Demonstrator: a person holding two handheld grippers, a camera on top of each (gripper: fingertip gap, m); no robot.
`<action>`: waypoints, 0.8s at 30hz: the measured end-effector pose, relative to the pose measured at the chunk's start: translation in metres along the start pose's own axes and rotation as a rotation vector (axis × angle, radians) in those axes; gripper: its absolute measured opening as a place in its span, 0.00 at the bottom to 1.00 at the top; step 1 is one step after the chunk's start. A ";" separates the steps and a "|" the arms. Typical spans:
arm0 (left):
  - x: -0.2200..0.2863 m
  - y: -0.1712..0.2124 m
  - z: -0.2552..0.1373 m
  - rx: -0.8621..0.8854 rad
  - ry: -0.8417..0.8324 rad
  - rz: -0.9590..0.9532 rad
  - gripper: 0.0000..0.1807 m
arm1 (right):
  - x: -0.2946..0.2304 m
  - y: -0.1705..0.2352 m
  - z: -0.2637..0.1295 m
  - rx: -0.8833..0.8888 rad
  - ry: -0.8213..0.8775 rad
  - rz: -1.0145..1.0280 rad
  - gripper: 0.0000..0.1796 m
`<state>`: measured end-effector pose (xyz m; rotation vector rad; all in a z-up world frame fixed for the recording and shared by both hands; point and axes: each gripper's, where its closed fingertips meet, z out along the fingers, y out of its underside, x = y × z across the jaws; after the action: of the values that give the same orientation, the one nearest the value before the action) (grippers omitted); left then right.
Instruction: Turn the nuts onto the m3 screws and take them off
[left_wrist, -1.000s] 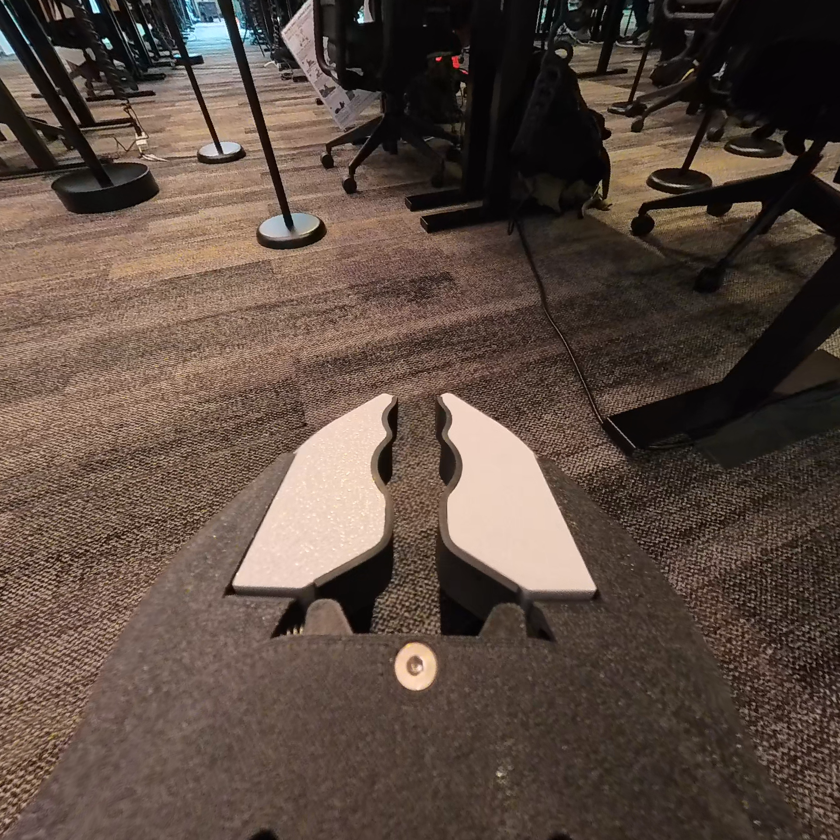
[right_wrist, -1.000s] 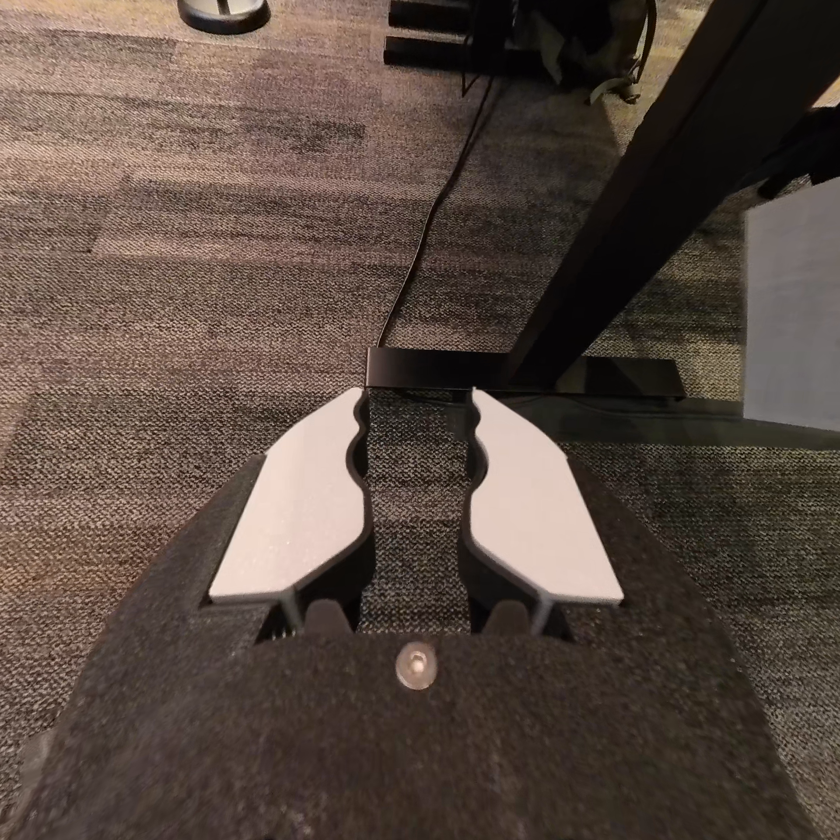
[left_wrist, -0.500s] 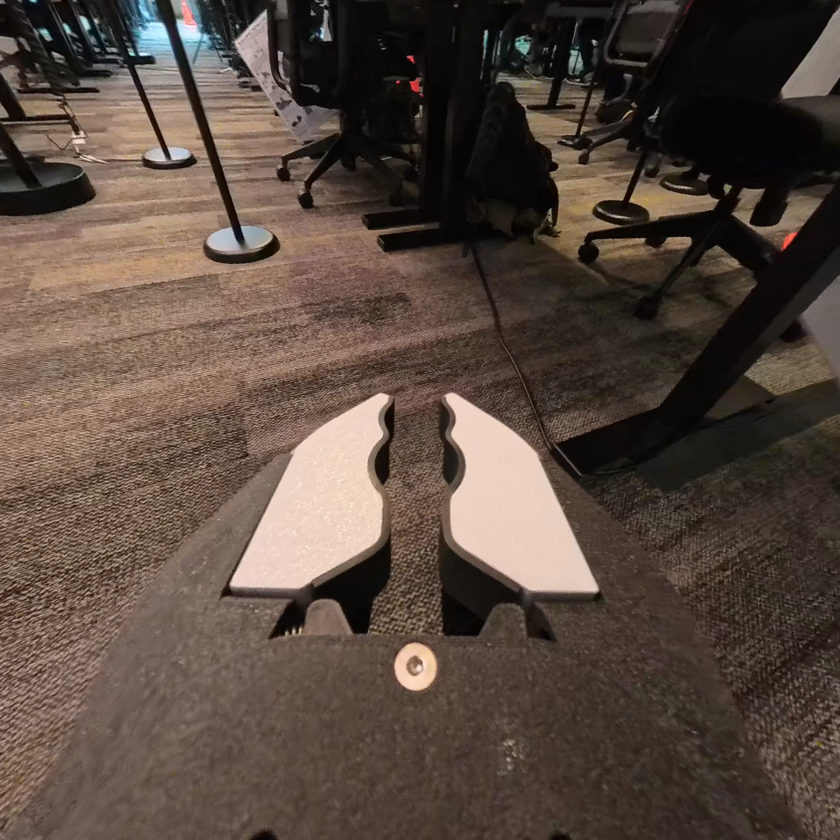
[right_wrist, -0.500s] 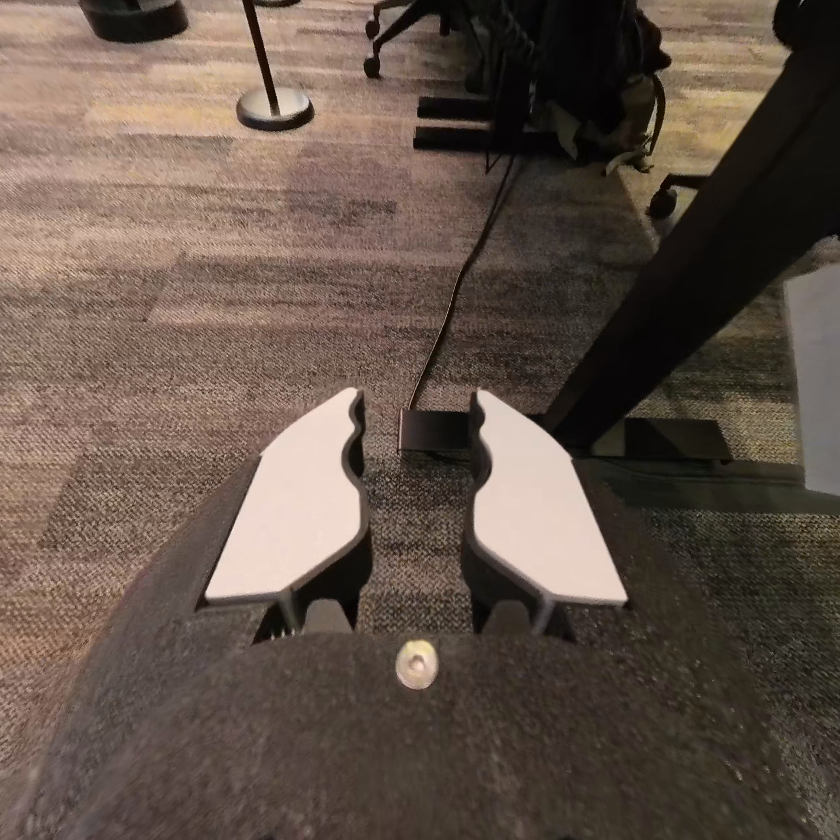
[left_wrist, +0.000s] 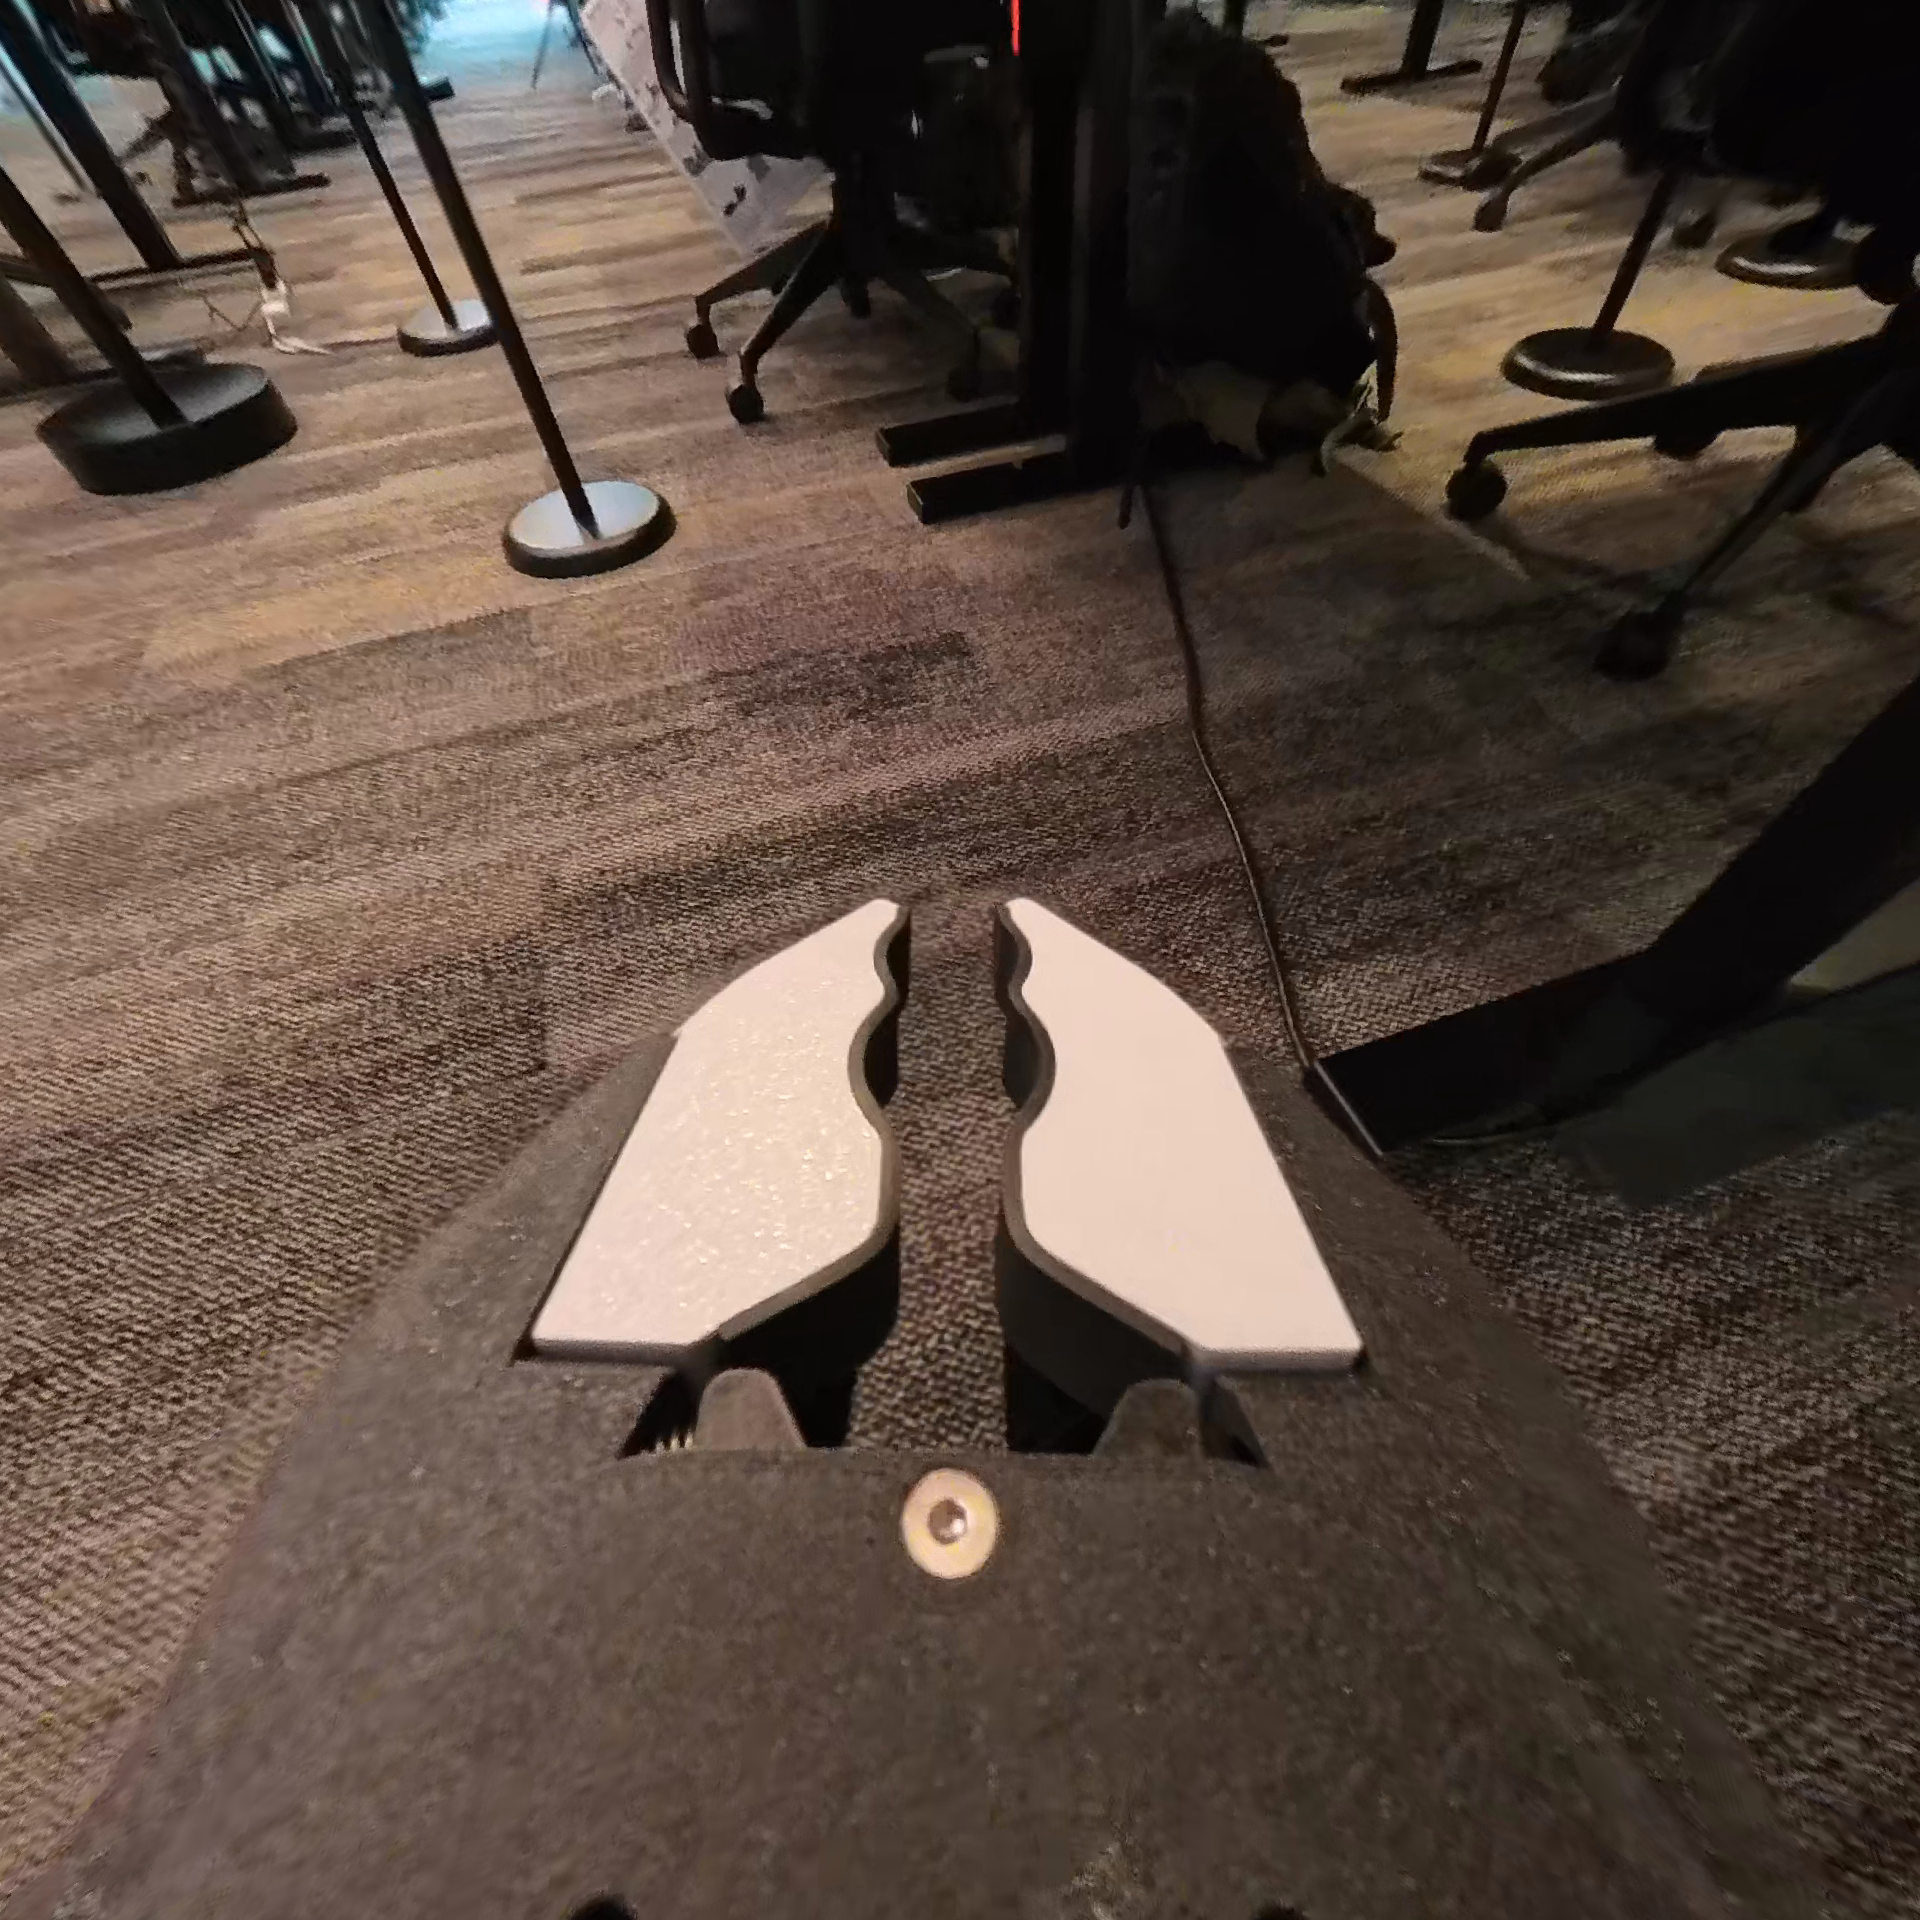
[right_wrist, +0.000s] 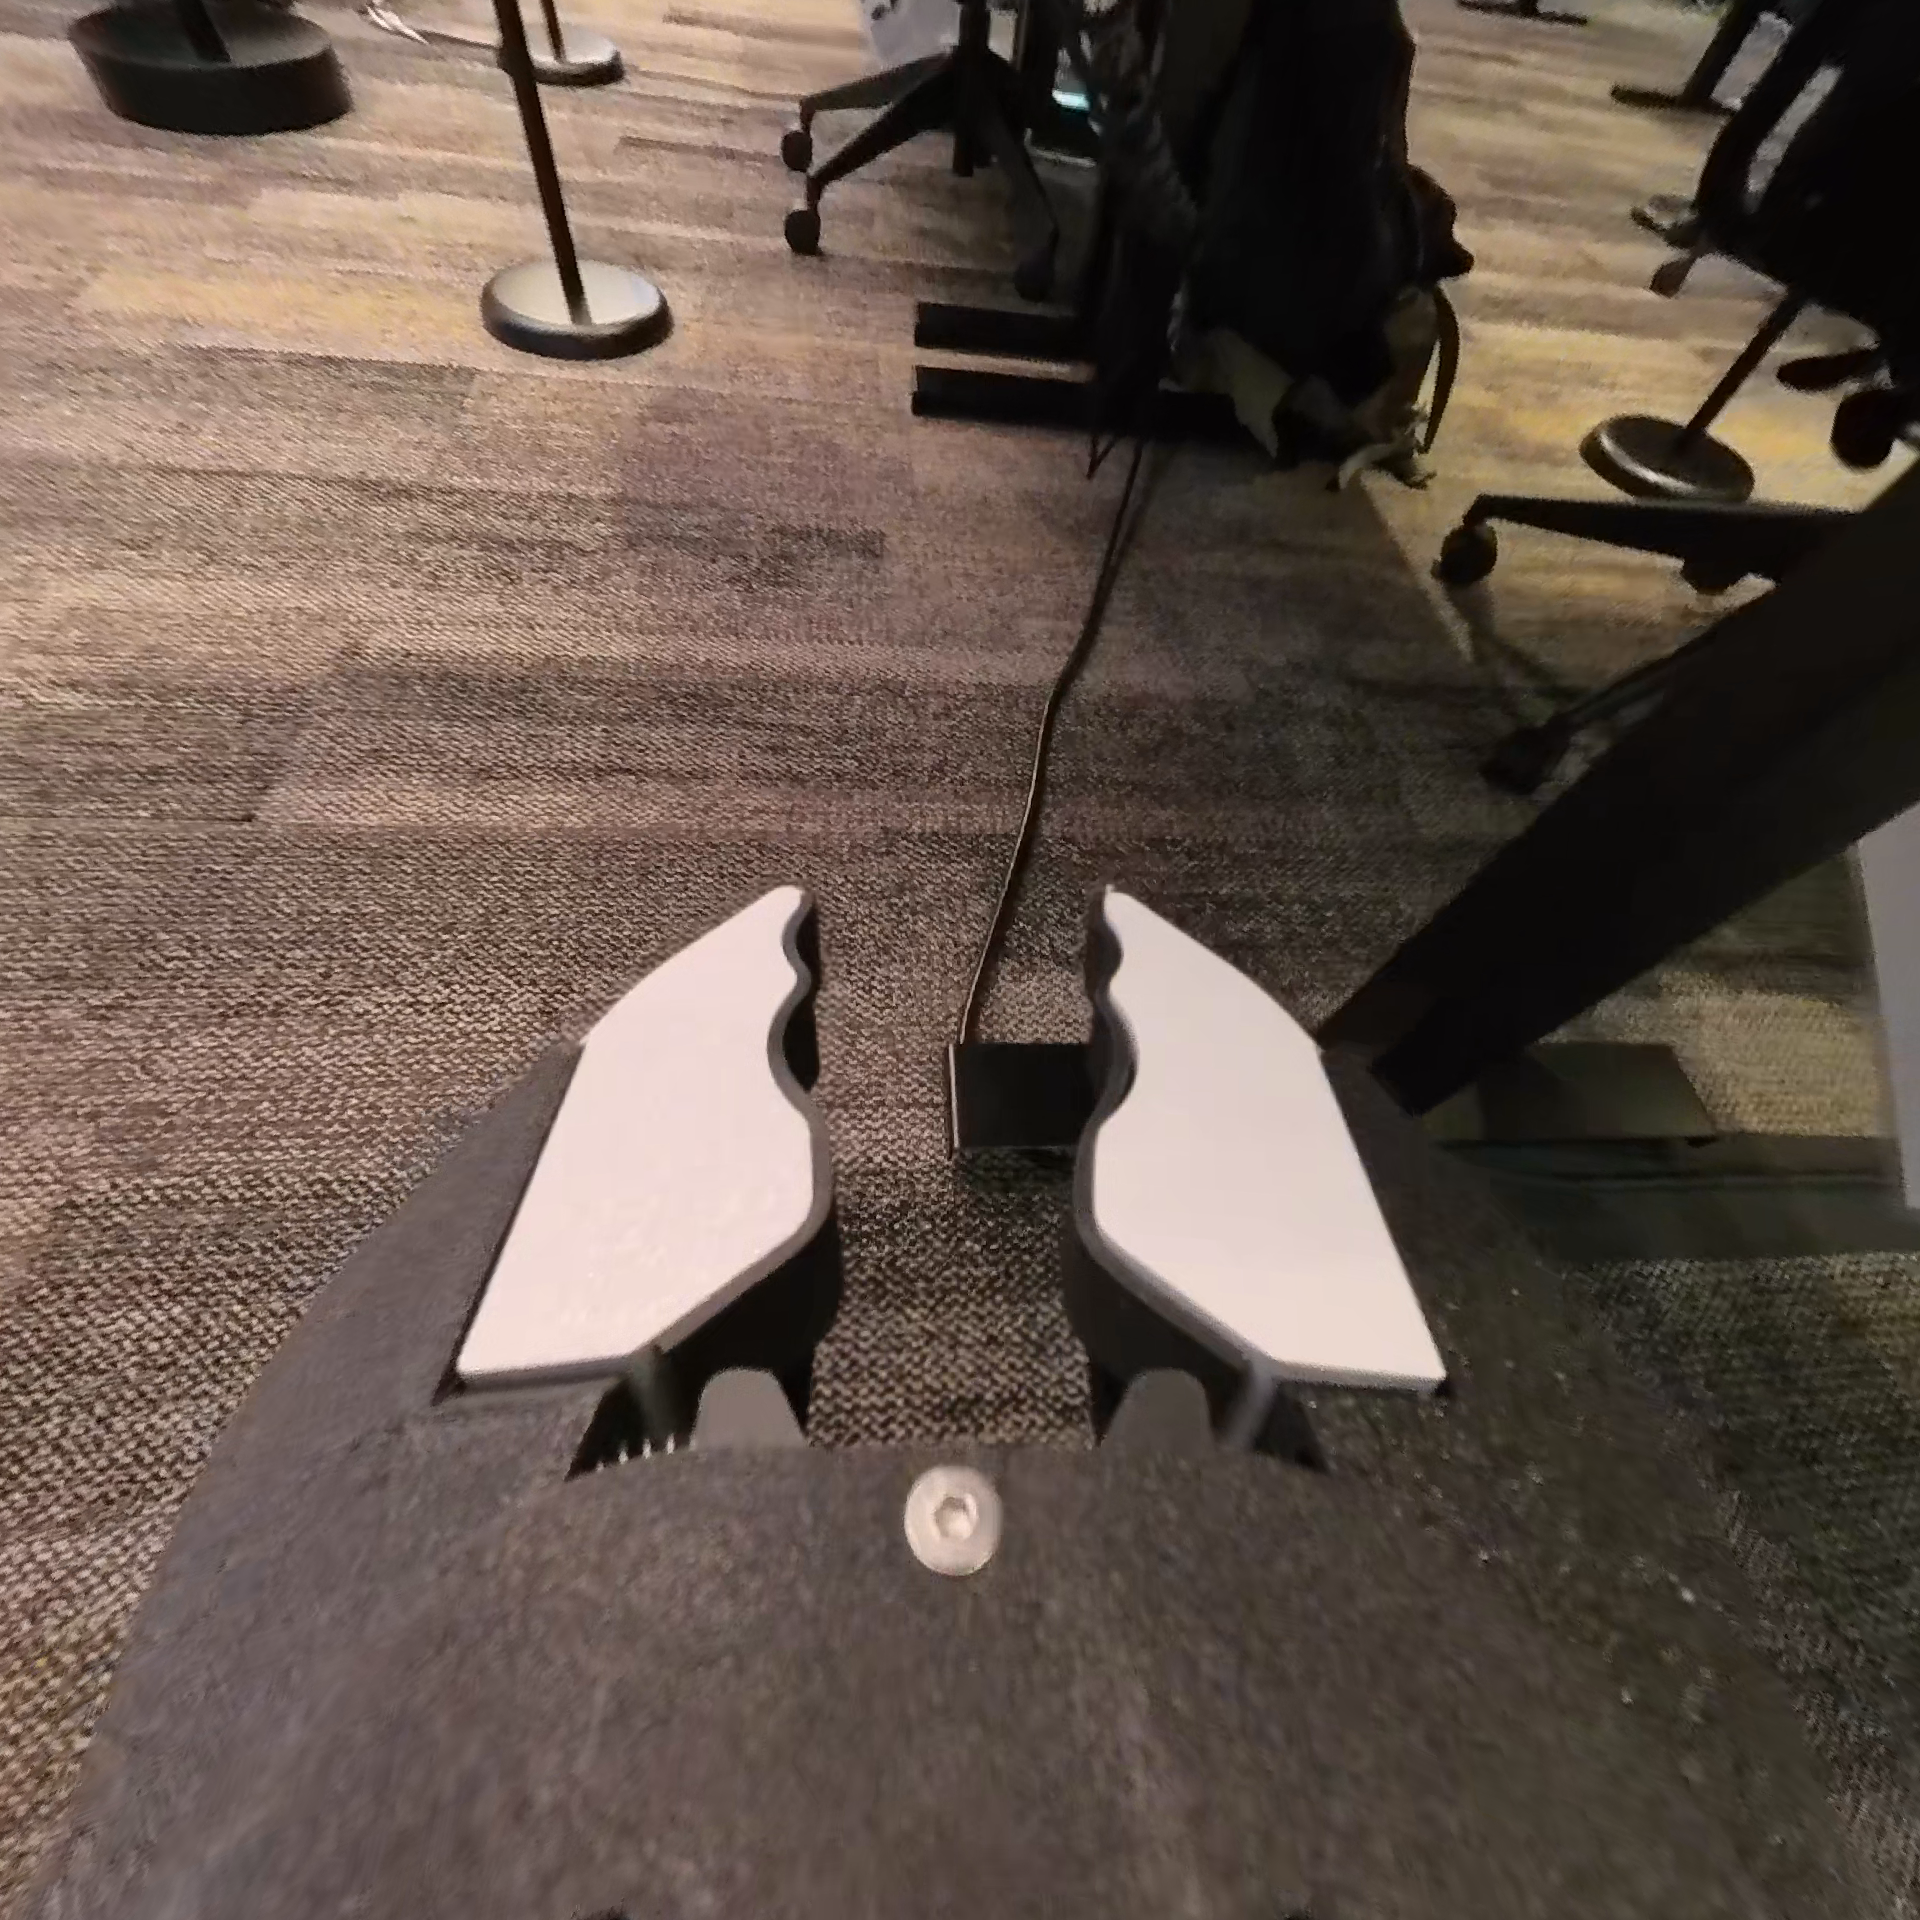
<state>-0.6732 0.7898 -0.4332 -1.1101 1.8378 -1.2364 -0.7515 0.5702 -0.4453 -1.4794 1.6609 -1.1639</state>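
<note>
Both my claws hang empty over carpet (left_wrist: 416, 831): my left gripper (left_wrist: 951, 920) keeps its narrow gap, my right gripper (right_wrist: 951, 914) gapes wider than before and has tilted up, showing more of the cable (right_wrist: 1049, 727). No nuts or screws show.

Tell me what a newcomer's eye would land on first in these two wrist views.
First, the pale fingers of the left gripper and right gripper, both empty and open over grey carpet, the right pair wider apart. Next, a black cable running across the floor to a black desk foot just ahead of the right gripper. Behind stand pole stands on round bases and office chairs; no nuts or screws show.
</note>
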 end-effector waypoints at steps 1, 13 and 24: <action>0.005 0.002 0.003 -0.015 0.011 -0.015 0.08 | 0.001 0.003 0.002 -0.007 0.009 0.020 0.27; 0.011 0.020 0.010 -0.084 0.025 0.019 0.09 | 0.005 0.007 0.005 -0.008 0.027 0.019 0.27; 0.027 0.022 0.012 -0.085 0.057 0.067 0.09 | 0.010 0.006 -0.006 -0.004 0.013 -0.011 0.28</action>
<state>-0.6811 0.7652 -0.4597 -1.0599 1.9702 -1.1716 -0.7614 0.5620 -0.4467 -1.4886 1.6659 -1.1791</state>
